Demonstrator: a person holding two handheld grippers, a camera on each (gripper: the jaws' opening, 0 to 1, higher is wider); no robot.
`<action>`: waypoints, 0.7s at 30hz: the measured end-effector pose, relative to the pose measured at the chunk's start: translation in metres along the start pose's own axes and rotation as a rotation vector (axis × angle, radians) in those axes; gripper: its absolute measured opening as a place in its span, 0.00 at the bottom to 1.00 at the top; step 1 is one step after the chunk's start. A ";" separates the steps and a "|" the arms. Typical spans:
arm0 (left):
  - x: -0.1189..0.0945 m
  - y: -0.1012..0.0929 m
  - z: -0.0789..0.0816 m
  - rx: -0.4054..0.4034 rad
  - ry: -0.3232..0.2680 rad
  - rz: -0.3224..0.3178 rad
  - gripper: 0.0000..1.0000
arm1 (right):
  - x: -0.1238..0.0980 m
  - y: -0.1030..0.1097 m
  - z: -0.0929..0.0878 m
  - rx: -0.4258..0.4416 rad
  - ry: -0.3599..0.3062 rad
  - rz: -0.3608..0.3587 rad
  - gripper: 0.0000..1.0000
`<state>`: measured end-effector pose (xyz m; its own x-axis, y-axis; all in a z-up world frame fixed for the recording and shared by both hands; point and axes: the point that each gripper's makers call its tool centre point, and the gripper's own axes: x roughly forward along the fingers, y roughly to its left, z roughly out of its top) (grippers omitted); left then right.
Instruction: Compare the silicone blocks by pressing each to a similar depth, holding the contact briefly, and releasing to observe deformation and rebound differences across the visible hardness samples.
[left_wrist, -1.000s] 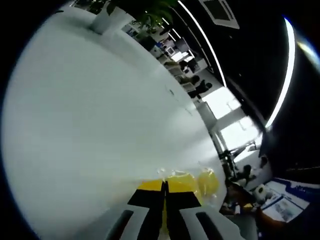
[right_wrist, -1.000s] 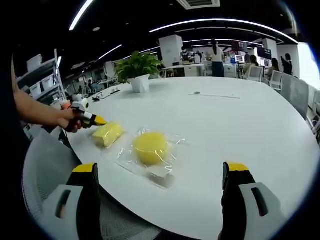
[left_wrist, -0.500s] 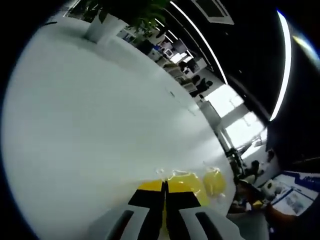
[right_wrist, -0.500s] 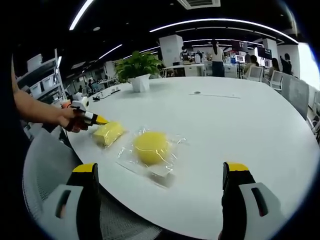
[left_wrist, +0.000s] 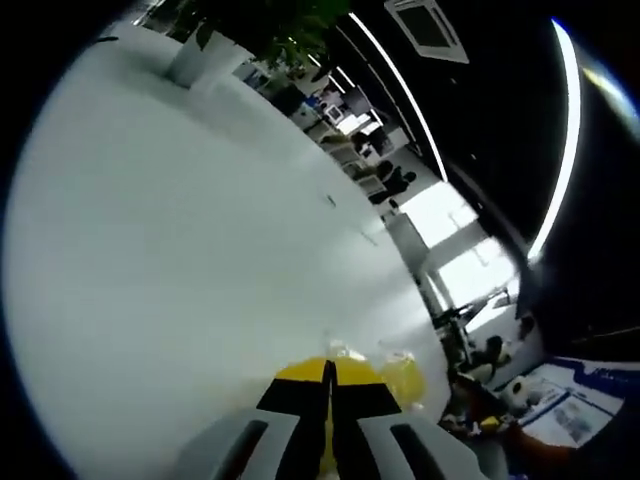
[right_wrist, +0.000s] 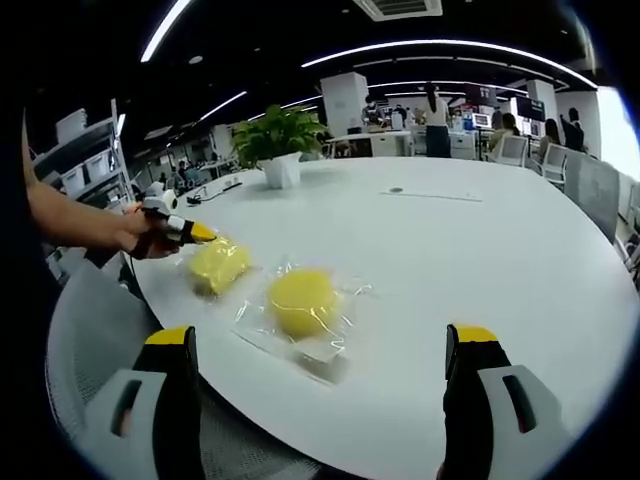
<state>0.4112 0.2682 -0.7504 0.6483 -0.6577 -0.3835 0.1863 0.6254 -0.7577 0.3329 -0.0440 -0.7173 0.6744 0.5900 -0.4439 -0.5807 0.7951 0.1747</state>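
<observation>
Two yellow silicone blocks in clear wrap lie near the edge of the white table (right_wrist: 480, 250): a squarish block (right_wrist: 220, 266) on the left and a round block (right_wrist: 303, 300) beside it. A person's hand holds my left gripper (right_wrist: 198, 234), its yellow tip at the squarish block's far left edge. In the left gripper view the left gripper (left_wrist: 328, 375) has its jaws together, low over the table, and the round block (left_wrist: 405, 378) shows just past them. My right gripper (right_wrist: 322, 338) stands wide open, back from the round block, nothing between its fingers.
A plant in a white pot (right_wrist: 280, 168) stands at the table's far side, also seen as the pot (left_wrist: 195, 60) in the left gripper view. A grey mesh chair back (right_wrist: 90, 330) sits below the table's near edge. Desks and people fill the background.
The left gripper's tip has risen slightly at the squarish block's edge, and the block looks a little plumper. The right gripper has stayed still and open.
</observation>
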 end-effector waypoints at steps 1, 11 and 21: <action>-0.001 -0.006 0.002 0.020 -0.003 -0.017 0.00 | 0.000 0.000 0.002 0.000 -0.004 0.001 0.96; -0.011 -0.041 0.014 0.101 -0.032 -0.118 0.00 | 0.003 0.005 0.013 0.008 -0.034 0.014 0.96; -0.021 -0.070 0.026 0.250 -0.062 -0.146 0.00 | 0.001 0.012 0.021 -0.004 -0.059 0.029 0.96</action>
<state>0.4040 0.2491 -0.6759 0.6436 -0.7262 -0.2416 0.4520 0.6155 -0.6456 0.3364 -0.0304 -0.6971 0.6825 0.6205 -0.3862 -0.6025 0.7768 0.1833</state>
